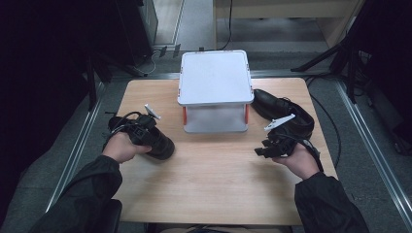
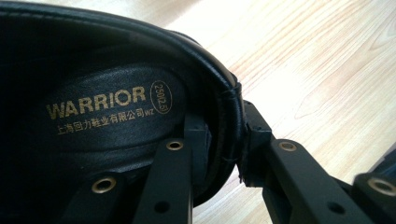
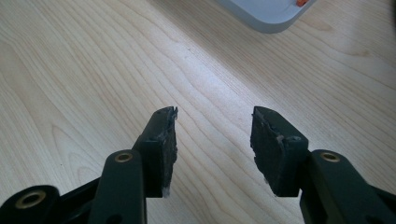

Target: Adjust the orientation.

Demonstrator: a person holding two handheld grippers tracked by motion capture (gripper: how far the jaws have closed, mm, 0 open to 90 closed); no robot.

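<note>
The left hand-held gripper [image 1: 145, 133] has hold of a black shoe [image 1: 158, 141] at the left side of the wooden surface [image 1: 214, 179]; in the left gripper view its two black jaws straddle the padded heel collar [image 2: 229, 116], one inside the shoe by the gold lettering on the insole [image 2: 107, 107], the other outside against the leather, so they look pinched on that rim, though only lightly. The shoe seems to rest on the surface, well to the left of the white box [image 1: 215, 90] with orange clips that stands at the middle of the far edge. A second black shoe [image 1: 284, 112] lies just to the right of the box, beyond the right hand-held gripper [image 1: 265, 148], whose jaws are spread with nothing between them, hovering over bare wood near the box corner [image 3: 275, 21]. The step in hand appears to be handling the left shoe by its heel, either setting it down or carrying it toward its place. Next, the left side probably needs a firm bite on the collar before any lift, or a clean release if the shoe is placed; the right one would need to turn back toward the other shoe's opening
</note>
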